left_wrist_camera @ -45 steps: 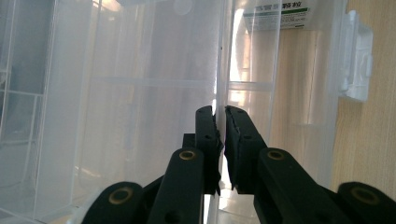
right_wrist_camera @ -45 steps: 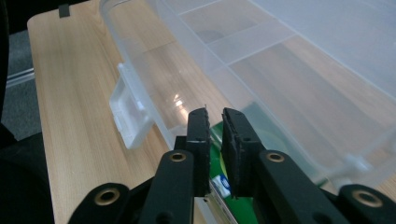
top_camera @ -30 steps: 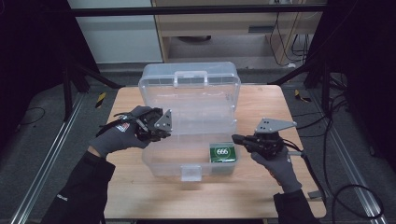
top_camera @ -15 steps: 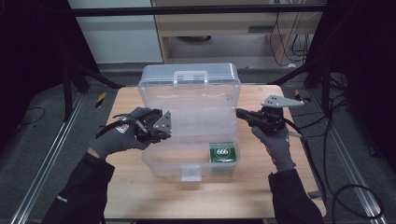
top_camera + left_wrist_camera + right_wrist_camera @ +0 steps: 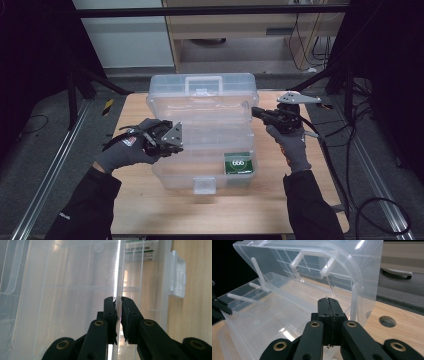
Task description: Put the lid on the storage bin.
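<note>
A clear plastic box stands on the wooden table with its lid raised upright at the back. Inside, at the front right, lies a small green pack, whose label also appears through the plastic. My left gripper is at the box's left side, shut on the thin clear wall, which runs between the jaws. My right gripper is shut with nothing in it, its tip close to the lid's right edge; I cannot tell if it touches.
A white latch sits on the box's front wall and a handle on the lid. A round hole is in the tabletop to the right. Cables trail off the right edge. A cabinet stands behind.
My right gripper has moved away from the front right near the green pack, back and up to the lid's right edge. The left gripper has kept its hold.
</note>
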`<state>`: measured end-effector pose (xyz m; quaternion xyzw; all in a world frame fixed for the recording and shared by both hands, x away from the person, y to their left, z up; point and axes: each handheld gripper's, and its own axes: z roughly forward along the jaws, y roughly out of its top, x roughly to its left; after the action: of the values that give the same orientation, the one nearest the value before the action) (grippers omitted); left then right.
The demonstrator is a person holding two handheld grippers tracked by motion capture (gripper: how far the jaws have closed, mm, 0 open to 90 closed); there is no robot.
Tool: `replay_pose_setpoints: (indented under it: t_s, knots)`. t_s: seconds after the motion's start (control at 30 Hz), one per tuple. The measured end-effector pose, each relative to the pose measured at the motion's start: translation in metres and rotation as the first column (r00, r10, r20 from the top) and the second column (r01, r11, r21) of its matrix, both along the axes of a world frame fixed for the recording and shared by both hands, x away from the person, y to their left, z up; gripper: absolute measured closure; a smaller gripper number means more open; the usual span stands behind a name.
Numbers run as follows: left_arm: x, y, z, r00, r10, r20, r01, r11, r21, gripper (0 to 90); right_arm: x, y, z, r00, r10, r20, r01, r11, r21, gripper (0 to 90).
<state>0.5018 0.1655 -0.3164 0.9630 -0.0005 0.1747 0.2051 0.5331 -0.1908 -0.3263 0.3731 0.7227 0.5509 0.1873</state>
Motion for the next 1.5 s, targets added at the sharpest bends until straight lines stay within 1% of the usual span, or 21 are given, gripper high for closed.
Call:
replay_pose_setpoints:
  t_s: [0.07, 0.17, 0.23, 0.27, 0.3, 0.4, 0.43, 0.47, 0.57, 0.63, 0.73, 0.87, 1.0, 1.13, 1.2, 1.27, 1.33, 1.4, 1.47, 1.5]
  knots:
    - [-0.001, 0.0, -0.001, 1.0, 0.003, -0.009, -0.003, 1.0, -0.002, 81.7, 0.001, 0.0, 0.0, 1.0, 0.0, -0.005, 0.0, 1.0, 0.004, 90.0]
    - [-0.001, -0.001, -0.002, 1.0, -0.007, -0.004, 0.007, 1.0, 0.003, 81.5, 0.002, 0.0, -0.001, 0.9999, -0.002, -0.012, 0.002, 1.0, 0.001, 90.0]
    - [-0.002, -0.001, -0.002, 0.9999, -0.013, -0.004, 0.013, 0.9999, -0.001, 80.8, 0.003, 0.0, -0.002, 0.9999, -0.003, -0.016, 0.003, 1.0, -0.004, 90.0]
    - [-0.004, -0.001, -0.004, 0.9994, 0.01, -0.033, -0.01, 0.9999, -0.005, 80.4, 0.003, 0.0, -0.002, 0.9999, -0.005, -0.014, 0.005, 1.0, -0.003, 90.0]
    - [-0.004, -0.002, -0.005, 0.9993, 0.012, -0.035, -0.012, 0.9999, -0.008, 79.7, 0.003, 0.0, -0.003, 0.9998, -0.007, -0.017, 0.007, 1.0, -0.001, 90.0]
    - [-0.004, -0.004, -0.007, 0.9997, 0.0, -0.026, 0.0, 0.9998, -0.019, 77.9, 0.003, -0.001, -0.005, 0.9997, -0.002, -0.026, 0.002, 1.0, 0.006, 90.0]
    - [-0.005, -0.005, -0.007, 0.9994, 0.003, -0.035, -0.004, 0.9998, -0.019, 77.9, 0.002, -0.001, -0.006, 0.9997, 0.0, -0.026, 0.0, 1.0, 0.003, 90.0]
    - [-0.002, -0.006, -0.006, 0.9996, -0.026, -0.011, 0.025, 0.9994, -0.024, 77.9, 0.002, -0.001, -0.007, 0.9996, 0.003, -0.027, -0.003, 1.0, 0.003, 89.8]
    - [-0.002, -0.006, -0.007, 0.9996, -0.029, -0.004, 0.029, 0.9993, -0.026, 77.3, 0.0, -0.003, -0.011, 0.9994, 0.01, -0.034, -0.009, 1.0, 0.008, 88.3]
    - [-0.002, -0.005, -0.008, 0.9996, -0.027, -0.003, 0.026, 0.999, -0.037, 75.1, -0.001, -0.004, -0.014, 0.9992, 0.012, -0.039, -0.012, 1.0, 0.003, 87.0]
    - [-0.001, -0.005, -0.011, 0.9996, -0.025, -0.01, 0.024, 0.9969, -0.075, 71.2, -0.002, -0.005, -0.016, 0.999, 0.018, -0.041, -0.018, 1.0, 0.006, 86.0]
    - [-0.001, -0.006, -0.013, 0.999, -0.028, -0.034, 0.023, 0.992, -0.124, 66.6, -0.004, -0.006, -0.017, 0.9989, 0.019, -0.042, -0.019, 1.0, 0.01, 85.6]
    - [-0.001, -0.006, -0.016, 0.9983, -0.024, -0.053, 0.014, 0.9834, -0.181, 60.9, -0.006, -0.006, -0.018, 0.9985, 0.029, -0.048, -0.028, 0.999, 0.02, 85.8]
    - [-0.002, -0.007, -0.018, 0.9976, -0.025, -0.064, 0.01, 0.9744, -0.225, 58.8, -0.008, -0.005, -0.019, 0.998, 0.031, -0.054, -0.031, 0.999, 0.007, 88.1]
    - [-0.004, -0.008, -0.019, 0.9978, -0.025, -0.062, 0.009, 0.9695, -0.245, 57.8, -0.009, -0.005, -0.019, 0.9977, 0.036, -0.058, -0.036, 0.999, 0.006, 90.0]
    - [-0.006, -0.008, -0.02, 0.9972, -0.029, -0.068, 0.01, 0.9626, -0.271, 56.8, -0.01, -0.005, -0.019, 0.997, 0.043, -0.065, -0.043, 0.999, 0.007, 90.0]
    - [-0.007, -0.009, -0.02, 0.997, -0.025, -0.073, 0.003, 0.9558, -0.294, 55.5, -0.012, -0.005, -0.021, 0.9968, 0.047, -0.066, -0.047, 0.999, -0.005, 90.0]
    - [-0.008, -0.009, -0.021, 0.9965, -0.021, -0.081, -0.005, 0.9505, -0.311, 54.4, -0.014, -0.005, -0.022, 0.9962, 0.051, -0.071, -0.052, 0.999, -0.005, 90.0]
    - [-0.009, -0.008, -0.022, 0.9968, -0.02, -0.077, -0.007, 0.9427, -0.334, 53.5, -0.015, -0.005, -0.023, 0.9959, 0.055, -0.072, -0.056, 0.998, -0.009, 90.0]
    - [-0.009, -0.008, -0.023, 0.9963, -0.023, -0.083, -0.007, 0.9378, -0.347, 52.8, -0.016, -0.005, -0.024, 0.996, 0.054, -0.071, -0.055, 0.998, -0.011, 90.0]
